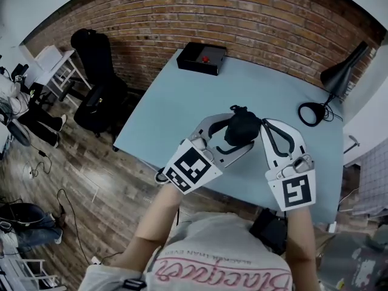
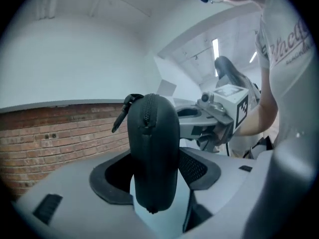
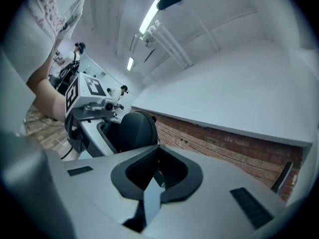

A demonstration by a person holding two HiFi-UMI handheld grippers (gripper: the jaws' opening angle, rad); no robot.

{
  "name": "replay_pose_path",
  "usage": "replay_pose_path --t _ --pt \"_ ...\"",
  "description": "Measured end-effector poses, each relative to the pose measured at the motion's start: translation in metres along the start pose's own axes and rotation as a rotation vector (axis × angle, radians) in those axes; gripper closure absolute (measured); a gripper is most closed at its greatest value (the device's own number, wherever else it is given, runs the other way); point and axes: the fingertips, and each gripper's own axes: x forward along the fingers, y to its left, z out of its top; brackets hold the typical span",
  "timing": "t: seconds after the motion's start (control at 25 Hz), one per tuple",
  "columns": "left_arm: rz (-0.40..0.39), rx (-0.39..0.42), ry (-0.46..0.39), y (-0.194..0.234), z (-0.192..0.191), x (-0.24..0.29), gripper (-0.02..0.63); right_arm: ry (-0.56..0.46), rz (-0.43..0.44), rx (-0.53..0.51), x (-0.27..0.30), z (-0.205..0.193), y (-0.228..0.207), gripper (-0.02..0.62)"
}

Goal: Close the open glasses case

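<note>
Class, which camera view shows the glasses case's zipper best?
The left gripper view. There the glasses case stands close and upright, with its zipper running down the edge that faces the camera. The head view shows the case only as a dark lump from above. The right gripper view shows just its smooth rounded side, with no zipper.

Worktop [image 1: 176, 111]: pale blue-grey, plain and matte, running from upper centre of the frame down to lower right, one corner pointing left.
Far edge: close to a red brick wall [image 1: 254, 23] across the top of the frame.
Black box [image 1: 201, 58]: flat on the worktop at its far corner, upper centre, with a small red button [image 1: 206, 59] on top.
Desk lamp [image 1: 341, 74]: black, at the right edge of the worktop; ring-shaped base [image 1: 312, 113] flat on the surface, shade raised toward upper right.
Cable [image 1: 333, 117]: thin and dark, trailing right from the base.
Floor [image 1: 85, 168]: dark wood planks left of and below the worktop, loose cords lying at lower left.
</note>
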Motion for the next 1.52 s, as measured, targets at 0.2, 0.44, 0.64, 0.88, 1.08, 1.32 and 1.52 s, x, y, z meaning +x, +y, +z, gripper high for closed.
replay_pose_path --t 0.2,0.44,0.64,0.88,1.08,1.32,1.52 --pt "-0.013 -0.048 -0.117 0.000 0.013 -0.006 0.339 -0.046 0.015 0.138 -0.002 0.003 -0.001 0.577" --pt "-0.045 -0.097 -0.186 -0.004 0.021 -0.012 0.339 -0.037 0.048 0.151 -0.006 -0.004 0.001 0.577" --pt "-0.070 0.010 -0.005 -0.009 0.010 -0.009 0.345 0.031 0.067 -0.017 -0.008 -0.015 0.005 0.575" --pt "-0.078 0.062 0.146 -0.007 -0.003 -0.008 0.347 0.080 0.071 -0.091 -0.007 -0.020 0.004 0.575" --pt "-0.085 0.093 0.234 -0.003 -0.012 -0.007 0.347 0.123 0.066 -0.152 -0.006 -0.023 0.004 0.575" --pt "-0.091 0.164 0.343 0.000 -0.023 -0.008 0.345 0.167 0.062 -0.243 -0.006 -0.026 0.007 0.575" --pt "-0.087 0.195 0.465 0.004 -0.032 -0.008 0.345 0.186 0.042 -0.383 -0.003 -0.027 0.010 0.575"
